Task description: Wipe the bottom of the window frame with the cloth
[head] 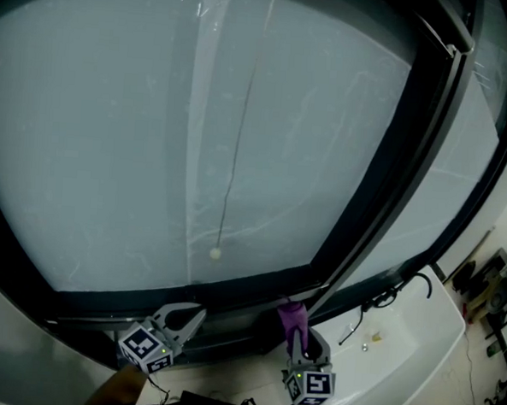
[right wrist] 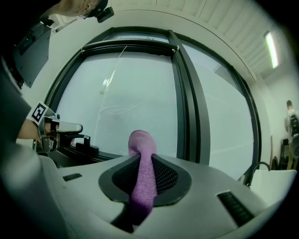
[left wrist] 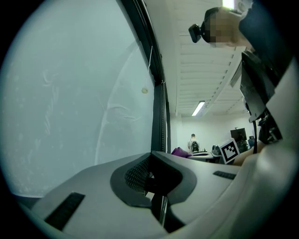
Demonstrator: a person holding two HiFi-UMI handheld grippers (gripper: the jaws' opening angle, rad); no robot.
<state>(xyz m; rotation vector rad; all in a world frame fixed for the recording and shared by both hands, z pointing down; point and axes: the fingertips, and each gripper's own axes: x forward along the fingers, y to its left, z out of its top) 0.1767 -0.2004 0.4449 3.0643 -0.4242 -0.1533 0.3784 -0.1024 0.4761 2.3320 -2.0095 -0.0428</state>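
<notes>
Clamping the cloth point(head: 291, 316), the right gripper point(head: 297, 335) faces 12 o'clock; the bottom frame rail point(head: 239, 297) runs 9-to-3 just ahead. The left gripper point(head: 188, 317), closed and empty, sits at 9 o'clock.

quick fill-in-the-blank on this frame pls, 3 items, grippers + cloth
1. The right gripper is shut on a purple ___.
2. The left gripper is shut and holds ___.
3. Both grippers are at the ___ edge of the window frame.

Missing words: cloth; nothing; bottom.
</notes>
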